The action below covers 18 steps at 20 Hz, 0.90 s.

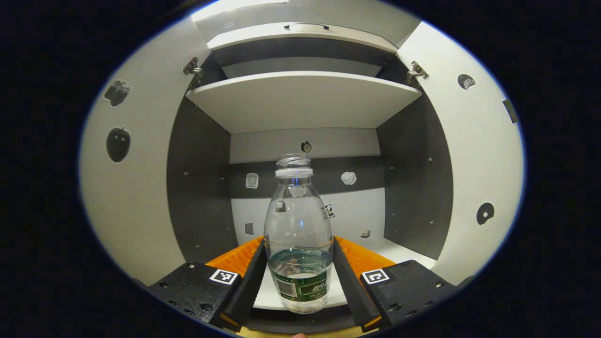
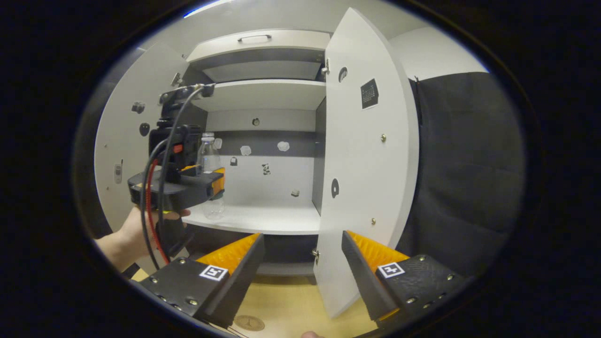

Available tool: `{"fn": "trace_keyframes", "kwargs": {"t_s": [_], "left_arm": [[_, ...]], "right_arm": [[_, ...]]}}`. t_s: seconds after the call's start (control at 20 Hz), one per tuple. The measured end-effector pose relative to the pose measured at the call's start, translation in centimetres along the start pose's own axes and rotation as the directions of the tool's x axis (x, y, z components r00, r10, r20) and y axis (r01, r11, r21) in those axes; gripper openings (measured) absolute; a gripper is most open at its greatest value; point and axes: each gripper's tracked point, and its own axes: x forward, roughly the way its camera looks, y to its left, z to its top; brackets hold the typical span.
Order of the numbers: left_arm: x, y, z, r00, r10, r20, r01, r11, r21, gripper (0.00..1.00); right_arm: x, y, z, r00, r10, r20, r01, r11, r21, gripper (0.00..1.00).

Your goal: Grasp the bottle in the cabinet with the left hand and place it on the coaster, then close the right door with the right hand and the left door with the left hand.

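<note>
The clear plastic bottle [image 1: 298,234], uncapped, green-labelled and part-filled, stands upright, mouth upward; the left gripper [image 1: 298,270] clasps it, while the right gripper [image 2: 303,263] gapes empty.

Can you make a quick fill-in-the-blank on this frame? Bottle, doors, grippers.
1. The bottle stands between the fingers of the ____ gripper.
2. The bottle has no ____ on its neck.
3. Both cabinet doors, left door and right door, are ____.
4. The right gripper holds ____.

Missing words: left; cap; open; nothing
</note>
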Motion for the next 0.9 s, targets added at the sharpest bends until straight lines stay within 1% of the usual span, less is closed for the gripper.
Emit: {"fn": "trace_keyframes", "kwargs": {"t_s": [0.05,0.25,0.3,0.35,0.4,0.55,0.75,0.8,0.85,0.9], "left_arm": [[-1.4,-0.3,-0.3,1.0,-0.003,-0.003,0.003,1.0,-0.002,0.81],[-7.0,-1.6,-2.6,1.0,-0.006,-0.018,0.006,1.0,0.013,0.81],[-8.3,-2.2,-3.3,1.0,-0.012,-0.026,0.013,1.0,0.02,0.81],[-9.5,-2.8,-4.3,0.999,-0.019,-0.038,0.02,1.0,0.024,0.81],[-10.6,-3.3,-5.4,0.998,-0.026,-0.054,0.027,0.999,0.025,0.8],[-13.6,-4.7,-9.0,0.995,-0.034,-0.095,0.035,0.999,0.003,0.81],[-16.6,-6.6,-15.1,0.987,-0.04,-0.156,0.043,0.999,0.015,0.81],[-17.3,-7.0,-16.7,0.983,-0.045,-0.177,0.047,0.999,0.01,0.81],[-17.8,-7.6,-17.9,0.983,-0.056,-0.176,0.056,0.998,-0.005,0.81],[-18.3,-8.3,-19.1,0.98,-0.067,-0.186,0.064,0.998,-0.024,0.81]], "right_arm": [[-0.3,-0.2,-0.3,1.0,0.004,-0.004,-0.004,1.0,0.004,1.0],[-1.5,-1.2,-1.1,1.0,0.01,-0.018,-0.009,1.0,0.018,1.0],[-1.8,-1.4,-1.4,1.0,0.012,-0.024,-0.011,1.0,0.022,0.97],[-2.0,-1.7,-1.6,0.999,0.012,-0.03,-0.012,1.0,0.024,0.97],[-2.3,-2.0,-1.7,0.999,0.01,-0.035,-0.01,1.0,0.024,1.0],[-3.1,-2.9,-2.2,0.999,0.004,-0.044,-0.003,1.0,0.019,1.0],[-3.9,-4.2,-3.5,0.997,-0.008,-0.07,0.009,1.0,0.024,1.0],[-4.1,-4.5,-3.9,0.997,-0.012,-0.08,0.014,1.0,0.027,0.98],[-4.2,-4.9,-4.3,0.996,-0.017,-0.089,0.02,0.999,0.028,0.98],[-4.3,-5.3,-4.8,0.995,-0.022,-0.1,0.024,0.999,0.027,1.0]]}}
